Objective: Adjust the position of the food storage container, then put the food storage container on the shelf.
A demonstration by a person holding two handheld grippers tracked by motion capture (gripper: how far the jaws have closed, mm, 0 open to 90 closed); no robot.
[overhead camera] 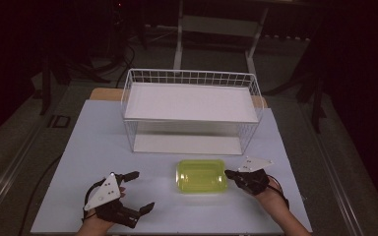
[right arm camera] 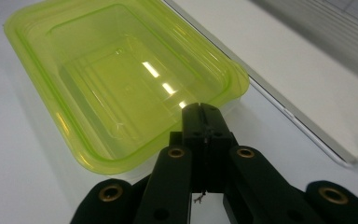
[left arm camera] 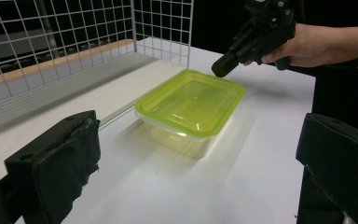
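A white table (overhead camera: pixel 93 147) is seen from above, with a yellow-green plastic container (overhead camera: pixel 202 175) lying near its front middle; everything here is placed relative to that container.

Well to the left of the container, near the table's front edge, a hand holds the left gripper (overhead camera: pixel 139 191). Its two black jaws stand wide apart with nothing between them, and they point toward the container. In the left gripper view the jaws rise at the two bottom corners, and the container (left arm camera: pixel 191 102) sits on the table between and beyond them, untouched by them.

The container is shallow, rectangular, with rounded corners and a see-through green lid on top. Directly behind it stands a white wire basket (overhead camera: pixel 192 77) holding a flat white shelf, its open front facing the container.

Just to the right of the container, a hand holds the right gripper (overhead camera: pixel 228 173). Its jaws are pressed together with nothing between them. In the right gripper view the closed tip (right arm camera: pixel 200 109) lies over the container's near rim (right arm camera: pixel 233 88); whether it touches the lid cannot be told.
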